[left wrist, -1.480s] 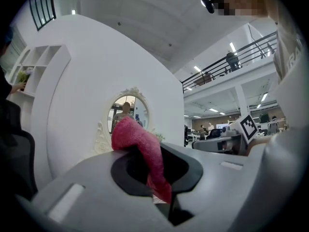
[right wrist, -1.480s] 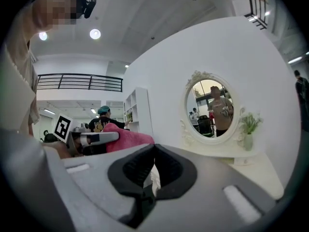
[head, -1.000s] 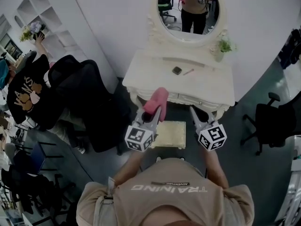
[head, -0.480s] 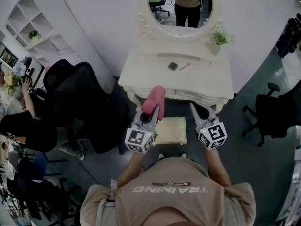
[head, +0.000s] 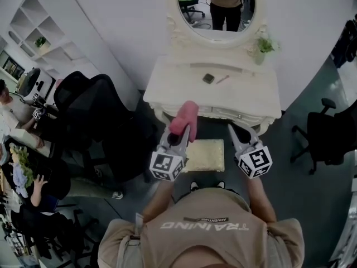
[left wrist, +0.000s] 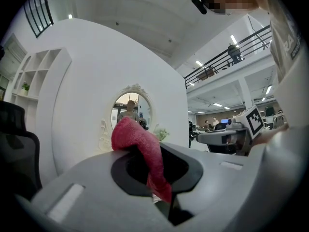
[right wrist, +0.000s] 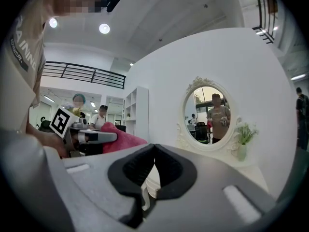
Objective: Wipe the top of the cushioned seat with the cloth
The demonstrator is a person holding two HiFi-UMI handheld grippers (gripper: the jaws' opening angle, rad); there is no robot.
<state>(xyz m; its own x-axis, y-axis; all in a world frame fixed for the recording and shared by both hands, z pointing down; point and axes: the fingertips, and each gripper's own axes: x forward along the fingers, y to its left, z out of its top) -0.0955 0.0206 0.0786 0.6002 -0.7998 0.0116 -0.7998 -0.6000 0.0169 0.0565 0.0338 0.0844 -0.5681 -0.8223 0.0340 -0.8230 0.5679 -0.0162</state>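
Left gripper [head: 181, 132] pinches cloth [head: 186, 115]; right gripper [head: 233, 130] closed; vase [head: 259, 59] holds plant [head: 265, 45].

Holding both forward, side by side: left gripper [head: 180, 135] clamped on pink cloth [head: 186, 116], right gripper [head: 236, 134] closed, empty.

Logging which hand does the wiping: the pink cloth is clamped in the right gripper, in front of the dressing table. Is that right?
Not quite. The pink cloth is clamped in the left gripper, not the right; the left gripper view shows it between those jaws. The right gripper is shut on nothing. The cloth is indeed in front of the dressing table.
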